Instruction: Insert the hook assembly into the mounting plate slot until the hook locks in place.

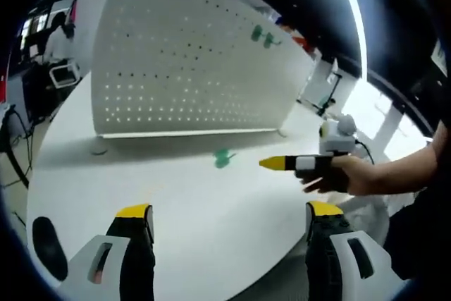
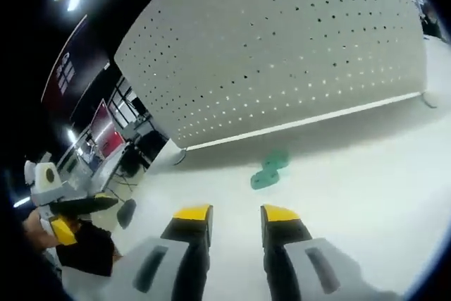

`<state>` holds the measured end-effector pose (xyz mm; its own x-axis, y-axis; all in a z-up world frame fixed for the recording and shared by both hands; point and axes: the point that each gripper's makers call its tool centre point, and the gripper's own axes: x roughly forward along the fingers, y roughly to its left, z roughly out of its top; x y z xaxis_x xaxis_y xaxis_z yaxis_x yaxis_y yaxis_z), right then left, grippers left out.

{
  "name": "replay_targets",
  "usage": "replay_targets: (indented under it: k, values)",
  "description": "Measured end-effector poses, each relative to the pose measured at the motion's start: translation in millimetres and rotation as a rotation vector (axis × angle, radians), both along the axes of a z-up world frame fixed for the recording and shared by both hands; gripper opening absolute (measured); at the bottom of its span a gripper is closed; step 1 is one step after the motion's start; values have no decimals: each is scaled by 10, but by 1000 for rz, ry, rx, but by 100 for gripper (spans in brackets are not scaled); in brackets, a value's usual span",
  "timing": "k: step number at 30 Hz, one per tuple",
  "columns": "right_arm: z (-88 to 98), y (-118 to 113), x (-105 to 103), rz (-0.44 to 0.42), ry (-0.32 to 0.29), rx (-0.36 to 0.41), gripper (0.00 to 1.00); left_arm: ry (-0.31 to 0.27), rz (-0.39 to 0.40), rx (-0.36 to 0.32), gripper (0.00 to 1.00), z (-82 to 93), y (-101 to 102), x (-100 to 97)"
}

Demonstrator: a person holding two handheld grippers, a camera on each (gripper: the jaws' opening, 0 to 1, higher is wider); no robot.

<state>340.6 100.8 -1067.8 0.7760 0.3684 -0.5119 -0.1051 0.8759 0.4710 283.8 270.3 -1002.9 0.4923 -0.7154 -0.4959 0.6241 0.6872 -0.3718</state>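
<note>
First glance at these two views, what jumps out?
The big white perforated pegboard panel standing upright on the white table dominates both views, with two small green hooks already hung near its upper edge. A loose green plastic hook piece lies on the table in front of the panel. The right gripper, yellow-tipped, reaches toward it in the left gripper view.

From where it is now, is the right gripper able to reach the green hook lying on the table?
Probably yes. The green hook lies on the bare white table straight ahead of the right gripper, in front of the pegboard. The jaws stand apart with nothing between them and the hook.
</note>
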Motion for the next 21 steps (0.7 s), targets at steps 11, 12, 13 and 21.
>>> replay_targets:
  k: [11, 12, 13, 21]
  values:
    - [-218, 59, 394, -70, 62, 33, 20, 21, -10, 5, 90, -61, -41, 73]
    - [-235, 54, 413, -79, 70, 36, 20, 22, -11, 4, 90, -62, -46, 78]
    - [-249, 50, 448, -93, 75, 43, 20, 23, -13, 5, 90, -67, -52, 86]
    - [-383, -23, 624, -195, 121, 79, 18, 31, -24, 4, 89, -85, -79, 89]
